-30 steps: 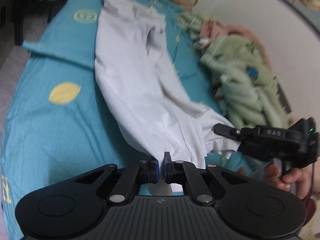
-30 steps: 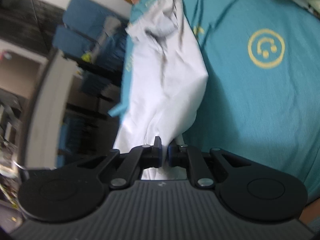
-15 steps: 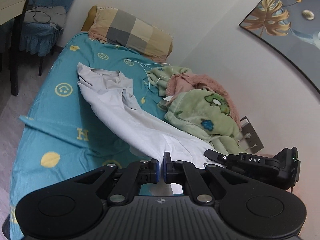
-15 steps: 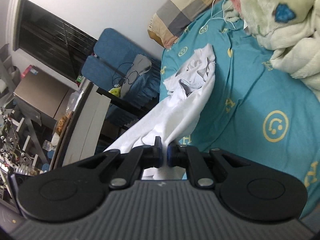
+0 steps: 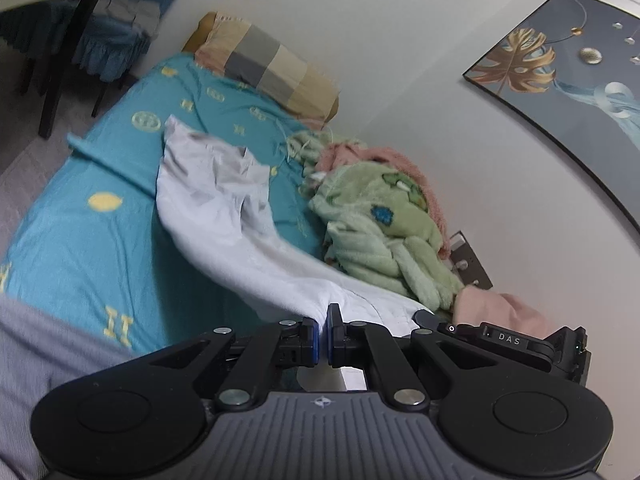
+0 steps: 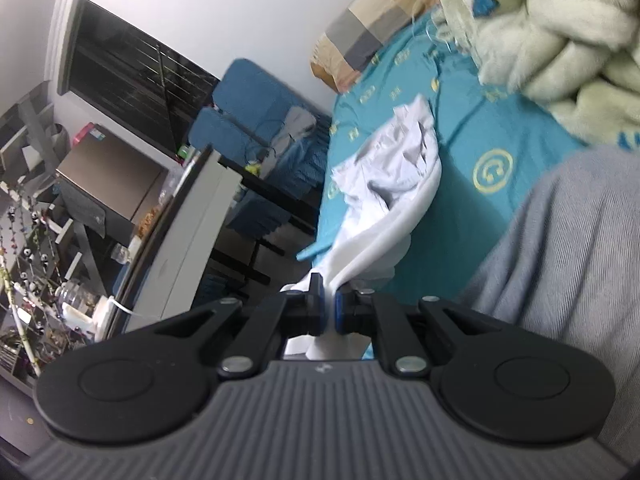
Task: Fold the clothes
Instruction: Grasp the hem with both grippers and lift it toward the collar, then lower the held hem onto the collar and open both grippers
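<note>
A white garment [image 5: 224, 216] stretches from the teal bed sheet [image 5: 80, 232] toward me, its far end crumpled on the bed. My left gripper [image 5: 323, 320] is shut on its near edge. My right gripper [image 6: 327, 300] is shut on another part of the near edge; the garment [image 6: 396, 172] hangs lifted between the grippers and the bed. The right gripper's body shows in the left wrist view [image 5: 504, 340], close to the right of my left gripper.
A green plush blanket [image 5: 384, 224] and pink cloth [image 5: 360, 156] lie along the wall. A checked pillow [image 5: 272, 68] lies at the bed's head. Grey clothing of the person [image 6: 568, 256] fills the right. A desk [image 6: 184, 224] and blue chairs [image 6: 248, 104] stand beside the bed.
Both grippers stayed shut on the garment and moved back and tilted. The garment's near end bunched up and the person's grey clothing came into view.
</note>
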`<state>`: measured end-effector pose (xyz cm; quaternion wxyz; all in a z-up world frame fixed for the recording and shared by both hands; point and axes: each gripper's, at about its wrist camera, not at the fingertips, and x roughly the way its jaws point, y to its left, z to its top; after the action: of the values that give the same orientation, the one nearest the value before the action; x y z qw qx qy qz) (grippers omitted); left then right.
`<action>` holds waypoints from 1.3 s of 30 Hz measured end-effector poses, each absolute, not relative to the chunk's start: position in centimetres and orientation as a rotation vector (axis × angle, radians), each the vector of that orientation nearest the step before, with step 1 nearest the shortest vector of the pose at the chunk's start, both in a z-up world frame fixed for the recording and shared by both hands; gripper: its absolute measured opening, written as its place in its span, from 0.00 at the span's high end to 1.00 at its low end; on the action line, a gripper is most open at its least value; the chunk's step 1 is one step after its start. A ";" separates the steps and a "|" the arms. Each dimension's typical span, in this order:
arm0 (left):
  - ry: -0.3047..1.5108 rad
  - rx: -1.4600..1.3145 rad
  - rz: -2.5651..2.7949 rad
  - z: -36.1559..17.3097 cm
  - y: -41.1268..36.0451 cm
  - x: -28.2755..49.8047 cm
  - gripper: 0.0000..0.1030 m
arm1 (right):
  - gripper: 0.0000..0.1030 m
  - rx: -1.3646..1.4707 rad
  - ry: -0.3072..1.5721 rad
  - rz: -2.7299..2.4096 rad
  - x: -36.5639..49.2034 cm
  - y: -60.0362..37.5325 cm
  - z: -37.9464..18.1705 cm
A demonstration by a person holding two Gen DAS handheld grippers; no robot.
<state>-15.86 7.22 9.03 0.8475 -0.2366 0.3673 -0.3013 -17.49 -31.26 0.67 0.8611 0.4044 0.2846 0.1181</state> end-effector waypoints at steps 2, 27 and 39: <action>0.749 -0.489 -0.620 10.1 6.9 -14.1 0.96 | 0.92 0.831 0.585 0.241 -15.8 -31.1 1.8; 0.812 -0.314 -0.382 -6.3 1.3 20.6 0.95 | 0.91 0.653 0.782 0.069 16.8 -31.1 -9.1; 0.857 -0.275 -0.375 -11.4 1.1 23.5 0.90 | 0.89 0.645 0.845 0.036 21.1 -31.0 -14.3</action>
<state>23.48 1.09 -11.38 0.8835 -0.1320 0.4117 -0.1800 21.11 -30.96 -14.31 0.8619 0.3075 0.4028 0.0172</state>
